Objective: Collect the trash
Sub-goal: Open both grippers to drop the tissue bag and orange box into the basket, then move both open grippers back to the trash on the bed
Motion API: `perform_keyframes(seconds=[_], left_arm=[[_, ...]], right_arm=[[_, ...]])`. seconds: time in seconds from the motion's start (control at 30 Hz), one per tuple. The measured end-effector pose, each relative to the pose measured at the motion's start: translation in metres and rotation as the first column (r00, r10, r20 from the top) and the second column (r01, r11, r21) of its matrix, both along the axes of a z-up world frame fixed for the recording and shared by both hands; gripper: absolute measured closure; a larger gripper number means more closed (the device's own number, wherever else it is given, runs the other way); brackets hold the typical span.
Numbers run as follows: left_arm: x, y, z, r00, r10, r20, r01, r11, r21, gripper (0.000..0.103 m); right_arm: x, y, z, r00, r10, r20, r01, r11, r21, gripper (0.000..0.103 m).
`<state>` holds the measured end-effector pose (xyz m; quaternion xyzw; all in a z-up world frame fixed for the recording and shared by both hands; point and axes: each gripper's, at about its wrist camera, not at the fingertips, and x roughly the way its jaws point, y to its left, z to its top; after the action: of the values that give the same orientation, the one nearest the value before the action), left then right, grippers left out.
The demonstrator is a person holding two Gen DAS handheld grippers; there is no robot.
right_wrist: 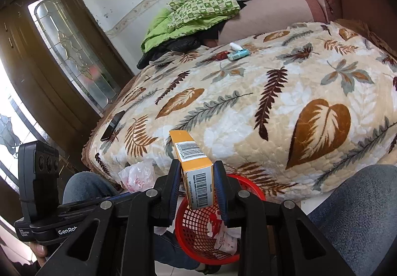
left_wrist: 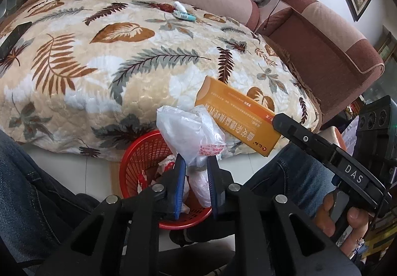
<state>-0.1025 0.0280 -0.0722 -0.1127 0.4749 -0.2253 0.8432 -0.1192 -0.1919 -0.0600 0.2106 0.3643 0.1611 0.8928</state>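
Left wrist view: your left gripper (left_wrist: 196,166) is clamped on a crumpled plastic bag (left_wrist: 188,132), held right over the red basket (left_wrist: 139,152) on the floor between your knees.
Right wrist view: your right gripper (right_wrist: 197,176) is clamped on the orange box (right_wrist: 196,171), barcode side up, its lower end hanging just above the basket (right_wrist: 198,226).
Tongs: both pairs are closed on trash; neither is empty.
Done so far: the basket already holds some crumpled paper and wrappers, so part of the collecting looks finished.
In hand: the bag and the box, both poised over the basket but not yet dropped, as far as you can judge.
Left on the blanket (left_wrist: 99,65): a small cluster near the far edge, a white cap-like piece and a teal tube or packet (right_wrist: 238,54), with a dark red scrap beside them. Whether all of these count as trash you cannot tell.
Also there: a dark phone (right_wrist: 113,125) at the blanket's left edge; probably not trash, so leave it.
Progress: roughly midway by my reckoning. Let go of both items, then go for the far cluster.
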Motion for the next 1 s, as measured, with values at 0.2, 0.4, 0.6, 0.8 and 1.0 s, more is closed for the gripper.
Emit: perform_keyframes(seconds=[0.2, 0.4, 0.6, 0.8, 1.0], left_arm=[[0.002, 0.000, -0.004, 1.000, 0.002, -0.013, -0.002, 1.000, -0.007, 0.074], [0.004, 0.001, -0.003, 1.000, 0.009, -0.011, -0.010, 1.000, -0.026, 0.069], [0.015, 0.009, 0.003, 0.999, 0.034, -0.017, -0.035, 0.998, -0.053, 0.056], [0.032, 0.014, 0.026, 0.998, 0.064, 0.025, -0.062, 0.996, -0.064, 0.048], [0.058, 0.017, 0.064, 0.988, 0.095, 0.121, -0.088, 0.994, -0.060, 0.041]], right_arm=[[0.003, -0.006, -0.004, 1.000, -0.009, -0.012, 0.009, 0.999, 0.039, 0.066], [0.004, -0.011, 0.002, 1.000, -0.021, 0.007, 0.021, 0.998, 0.061, 0.062], [0.007, -0.015, 0.016, 0.998, -0.032, 0.055, 0.029, 0.997, 0.067, 0.040], [0.020, -0.019, 0.037, 0.993, -0.046, 0.109, 0.040, 0.998, 0.053, 0.028], [0.047, -0.023, 0.069, 0.982, -0.049, 0.184, 0.047, 0.999, 0.017, 0.023]])
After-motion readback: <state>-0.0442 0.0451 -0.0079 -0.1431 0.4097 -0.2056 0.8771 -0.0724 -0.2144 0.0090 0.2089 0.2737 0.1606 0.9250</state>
